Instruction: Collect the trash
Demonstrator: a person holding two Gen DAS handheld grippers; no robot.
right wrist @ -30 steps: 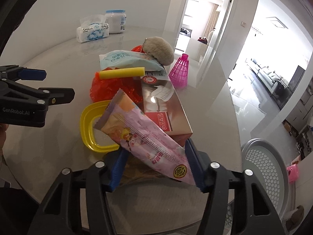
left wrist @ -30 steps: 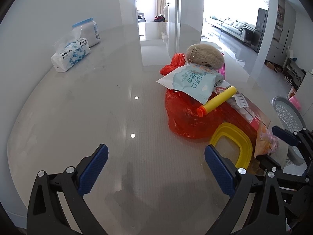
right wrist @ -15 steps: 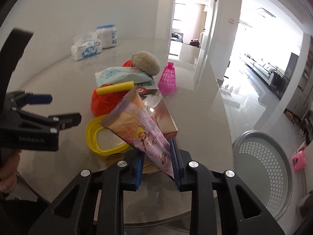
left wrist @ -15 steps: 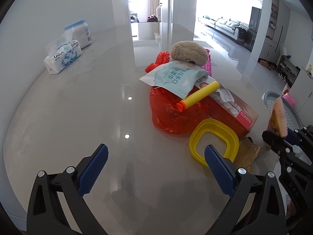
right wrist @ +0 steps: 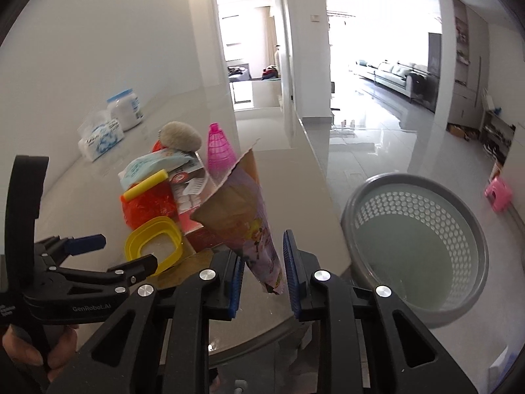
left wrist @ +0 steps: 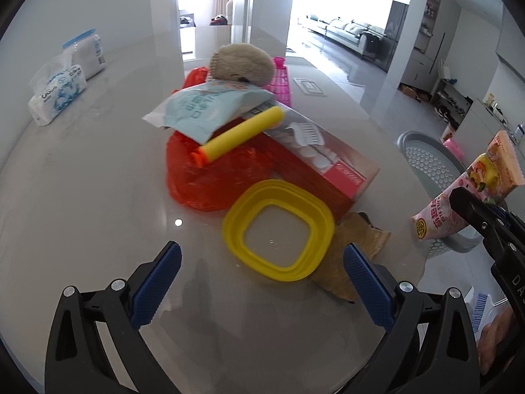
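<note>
Meanwhile, the left gripper (left wrist: 262, 282) waits with jaws apart and empty over the yellow ring (left wrist: 279, 229) on the surface (left wrist: 82, 180), while the right gripper (right wrist: 262, 262) clamps a pink snack wrapper (right wrist: 252, 223) beyond the surface's edge, near the grey basket (right wrist: 472, 229) (standing on the floor). Best practice: carry the wrapper squarely above the opening before letting go.

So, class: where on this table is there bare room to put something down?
Bare tabletop lies between the tissue pack and the red bag, and in front of the yellow rim. It is crowded around the red box.
</note>
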